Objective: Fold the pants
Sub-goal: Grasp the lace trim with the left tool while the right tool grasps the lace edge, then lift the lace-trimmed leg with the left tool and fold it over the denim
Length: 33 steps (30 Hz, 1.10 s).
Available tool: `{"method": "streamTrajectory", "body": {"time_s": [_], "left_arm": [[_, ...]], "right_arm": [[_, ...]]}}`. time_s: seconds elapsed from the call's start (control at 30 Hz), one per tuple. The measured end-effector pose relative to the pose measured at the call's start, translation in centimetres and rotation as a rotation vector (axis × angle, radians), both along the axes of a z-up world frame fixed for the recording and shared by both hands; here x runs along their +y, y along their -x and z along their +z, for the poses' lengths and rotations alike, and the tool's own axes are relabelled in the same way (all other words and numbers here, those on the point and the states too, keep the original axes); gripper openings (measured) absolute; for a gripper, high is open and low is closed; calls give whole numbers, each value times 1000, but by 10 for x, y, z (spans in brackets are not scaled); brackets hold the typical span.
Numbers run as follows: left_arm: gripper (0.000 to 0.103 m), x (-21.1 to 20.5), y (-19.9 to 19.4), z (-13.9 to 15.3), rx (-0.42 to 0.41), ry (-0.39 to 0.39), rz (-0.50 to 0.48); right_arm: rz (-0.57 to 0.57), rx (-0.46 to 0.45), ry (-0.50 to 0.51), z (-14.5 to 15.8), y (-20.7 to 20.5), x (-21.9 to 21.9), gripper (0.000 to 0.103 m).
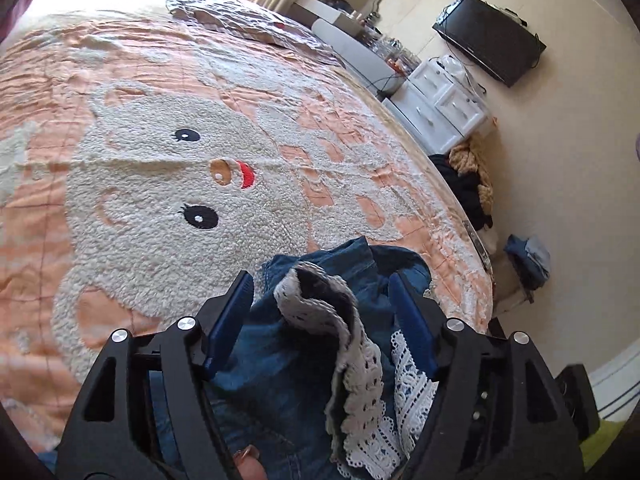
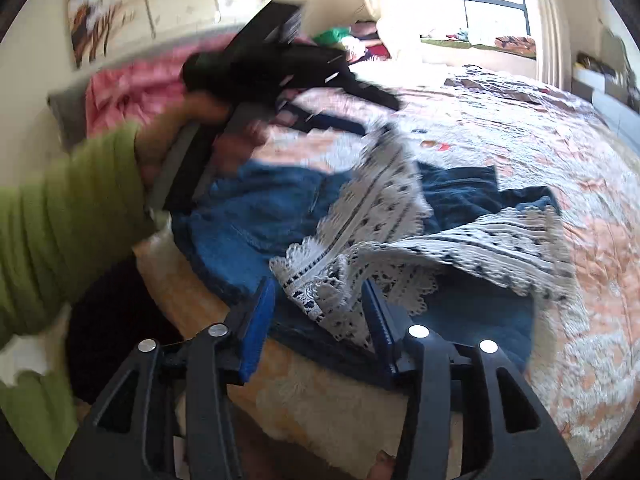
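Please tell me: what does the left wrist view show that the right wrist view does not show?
Only the left wrist view: the left gripper from close behind, jaws open around a lace hem, a black television on the wall, and white drawers beside the bed.

Only the right wrist view: the right gripper, jaws open around lace trim, a green sleeve, a window, and the whole spread of the pants.

Both: the denim pants with white lace, lying on the peach bedspread.

pants (image 1: 280, 360): blue denim, white lace trim | bedspread (image 1: 160, 160): nubby fleece | fingers (image 1: 230, 320): matt blue pads
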<state>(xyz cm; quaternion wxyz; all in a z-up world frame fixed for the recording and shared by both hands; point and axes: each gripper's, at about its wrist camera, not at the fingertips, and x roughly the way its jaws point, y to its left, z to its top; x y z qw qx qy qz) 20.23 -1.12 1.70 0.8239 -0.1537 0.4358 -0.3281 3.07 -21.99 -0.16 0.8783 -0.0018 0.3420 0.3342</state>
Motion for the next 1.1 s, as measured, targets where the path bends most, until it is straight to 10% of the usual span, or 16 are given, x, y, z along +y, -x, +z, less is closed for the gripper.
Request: {"method": "streamTrajectory", "body": {"time_s": [0.23,0.5,0.57,0.63,0.77,1.1], "left_arm": [[67,-5,80,-2,-28,-35,14],[67,-70,136,-14,-102,-273,-72],[67,-76,137,-22,-64,-282,-67],[66,-77,139,-25,-63,-288,-38],[8,-85,144,-28,-48,-281,-52],[2,-54,162,-26,-9,-248,-4]], "right_arm": [[-402,153,-145,-1,-46,-112,62],[-417,363,-276,-28,-98,-149,66],[-384,370,-293,-26,-106,-147,59],[-372,388,-270,-26,-116,-140,24],[-332,352,-284,-5,-123,-128,12],[-149,257,-195,52,-173,-39,9]]}}
